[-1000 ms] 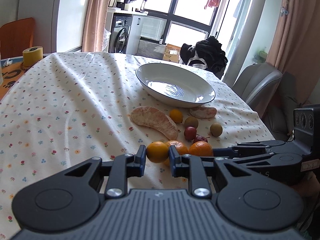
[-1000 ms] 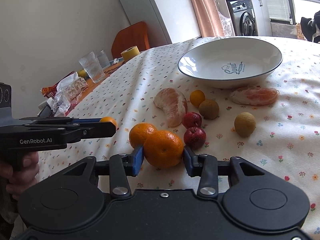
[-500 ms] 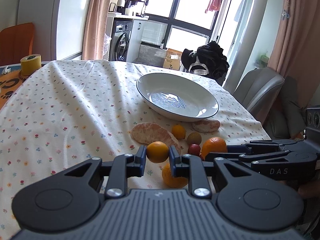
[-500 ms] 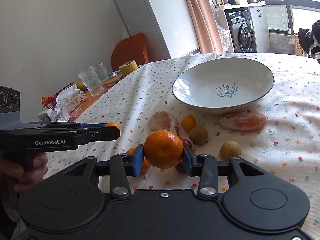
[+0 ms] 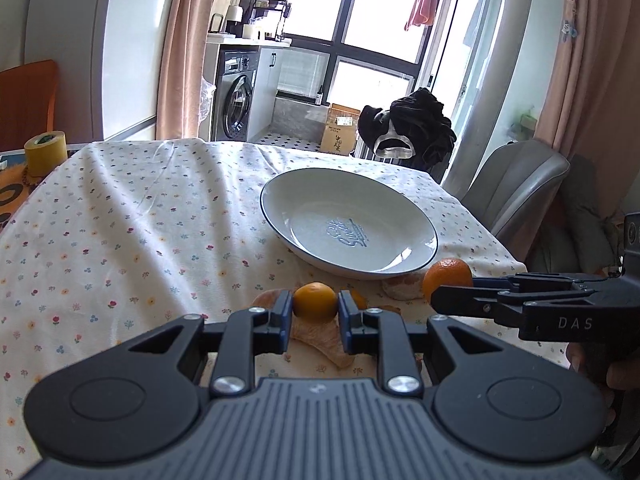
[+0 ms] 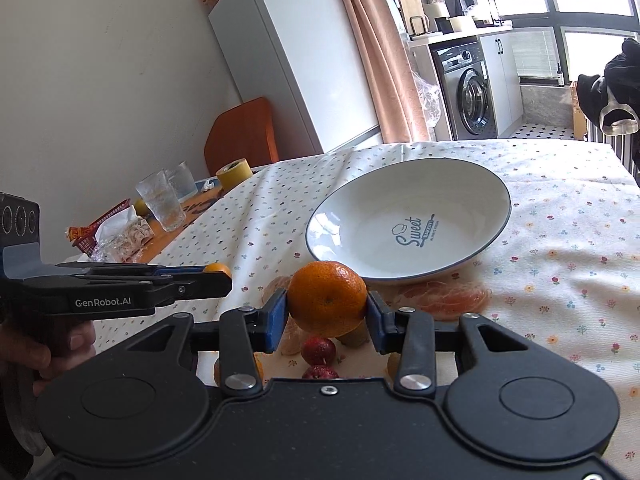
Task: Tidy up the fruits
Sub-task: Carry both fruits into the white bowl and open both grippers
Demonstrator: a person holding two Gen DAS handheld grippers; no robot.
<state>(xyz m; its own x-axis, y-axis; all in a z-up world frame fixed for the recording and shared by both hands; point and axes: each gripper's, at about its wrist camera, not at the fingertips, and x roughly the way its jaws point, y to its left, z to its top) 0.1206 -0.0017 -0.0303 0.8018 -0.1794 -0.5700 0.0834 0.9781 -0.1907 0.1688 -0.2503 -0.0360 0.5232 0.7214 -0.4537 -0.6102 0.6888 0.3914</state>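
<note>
Above the flowery tablecloth (image 5: 120, 232), the left gripper (image 5: 314, 312) squeezes a small orange (image 5: 315, 302). At 3 o'clock, the right gripper (image 6: 326, 312) squeezes a big orange (image 6: 327, 298), near the white bowl (image 6: 492, 184).

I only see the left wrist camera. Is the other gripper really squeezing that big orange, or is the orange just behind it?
Observer: Really squeezing. In the right wrist view the right gripper has both fingers pressed on the mandarin.
Operator: Is any fruit hiding from me?
Observer: Yes, two small red fruits lie underneath that gripper.
Operator: What does the plate say?
Observer: The plate has "Sweet" printed in blue.
</note>
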